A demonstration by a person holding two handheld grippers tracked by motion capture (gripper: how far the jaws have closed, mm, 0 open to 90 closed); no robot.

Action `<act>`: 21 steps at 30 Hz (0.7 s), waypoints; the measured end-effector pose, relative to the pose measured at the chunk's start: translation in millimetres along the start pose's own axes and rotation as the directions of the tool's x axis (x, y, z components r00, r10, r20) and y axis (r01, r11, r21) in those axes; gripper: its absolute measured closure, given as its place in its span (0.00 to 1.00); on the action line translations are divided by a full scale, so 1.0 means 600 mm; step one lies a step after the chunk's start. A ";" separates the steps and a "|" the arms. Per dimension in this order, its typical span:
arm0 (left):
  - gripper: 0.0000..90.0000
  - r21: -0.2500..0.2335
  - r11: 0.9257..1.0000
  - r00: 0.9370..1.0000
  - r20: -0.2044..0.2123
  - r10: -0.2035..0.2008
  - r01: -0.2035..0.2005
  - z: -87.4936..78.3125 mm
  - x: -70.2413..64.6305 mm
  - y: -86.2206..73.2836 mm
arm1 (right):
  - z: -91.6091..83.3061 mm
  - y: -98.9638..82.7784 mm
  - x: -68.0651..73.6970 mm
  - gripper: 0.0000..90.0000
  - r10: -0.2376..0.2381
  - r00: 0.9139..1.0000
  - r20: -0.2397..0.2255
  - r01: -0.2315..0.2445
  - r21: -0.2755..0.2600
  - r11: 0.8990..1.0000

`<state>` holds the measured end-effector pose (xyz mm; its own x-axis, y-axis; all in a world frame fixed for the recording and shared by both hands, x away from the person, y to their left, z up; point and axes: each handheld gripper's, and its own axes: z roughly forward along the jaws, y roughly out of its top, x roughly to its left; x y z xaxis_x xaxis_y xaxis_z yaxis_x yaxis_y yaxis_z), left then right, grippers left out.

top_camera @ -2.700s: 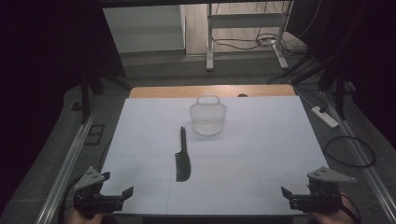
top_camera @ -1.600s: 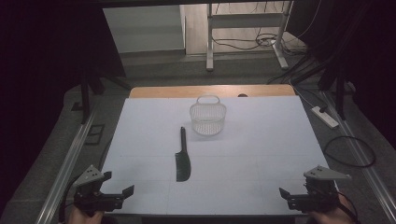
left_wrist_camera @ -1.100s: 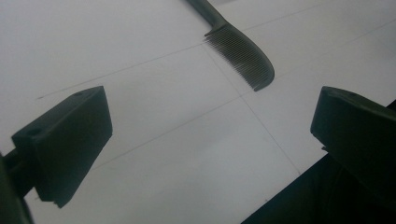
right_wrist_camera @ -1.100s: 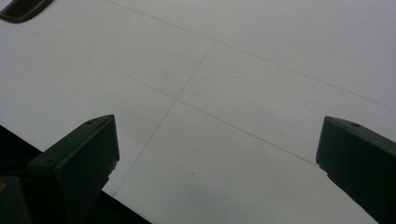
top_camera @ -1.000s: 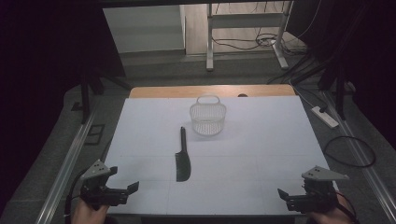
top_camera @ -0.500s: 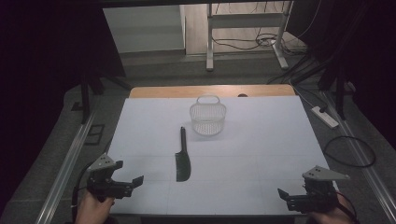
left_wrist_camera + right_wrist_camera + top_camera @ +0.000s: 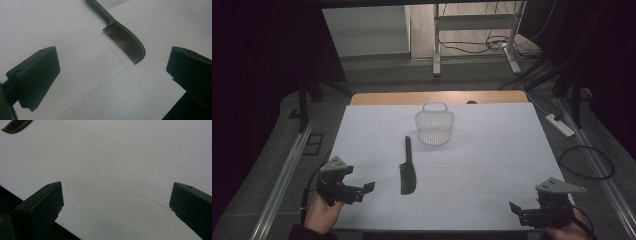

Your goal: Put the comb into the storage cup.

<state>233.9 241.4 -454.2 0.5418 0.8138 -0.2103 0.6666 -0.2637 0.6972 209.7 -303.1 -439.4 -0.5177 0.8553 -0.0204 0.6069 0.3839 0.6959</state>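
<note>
Left gripper (image 7: 362, 190) low at the near-left table edge, jaws wide, nothing held; right gripper (image 7: 518, 212) at the near-right corner, jaws also wide and empty; comb (image 7: 408, 170) lies flat on the white table (image 7: 492, 165), just right of the left gripper and well apart from the right one, so left is the nearer; long axis runs near-to-far, handle pointing away toward the basket (image 7: 434, 127); basket upright beyond the handle, looks empty.
</note>
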 end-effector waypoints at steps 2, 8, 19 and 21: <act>0.00 0.003 1.000 1.000 0.000 0.000 0.000 0.002 0.000 0.002 | 0.000 0.000 0.000 0.00 0.000 1.000 0.000 0.000 0.000 1.000; 0.00 0.006 1.000 1.000 0.012 -0.005 0.005 0.018 0.004 0.018 | 0.001 0.000 0.000 0.00 0.000 1.000 -0.001 0.000 0.004 1.000; 0.00 -0.001 1.000 1.000 0.009 -0.003 0.003 0.040 0.003 0.043 | 0.001 0.000 0.000 0.00 0.000 1.000 -0.002 0.000 0.007 1.000; 0.00 0.002 1.000 1.000 0.011 -0.006 0.006 0.046 0.003 0.048 | 0.001 0.000 0.000 0.00 0.000 1.000 -0.002 0.000 0.007 1.000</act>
<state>267.9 220.9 -453.3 0.5437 0.8094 -0.2220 0.6709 -0.2602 0.6944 210.3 -302.9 -439.7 -0.5188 0.8547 -0.0186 0.6111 0.3860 0.6911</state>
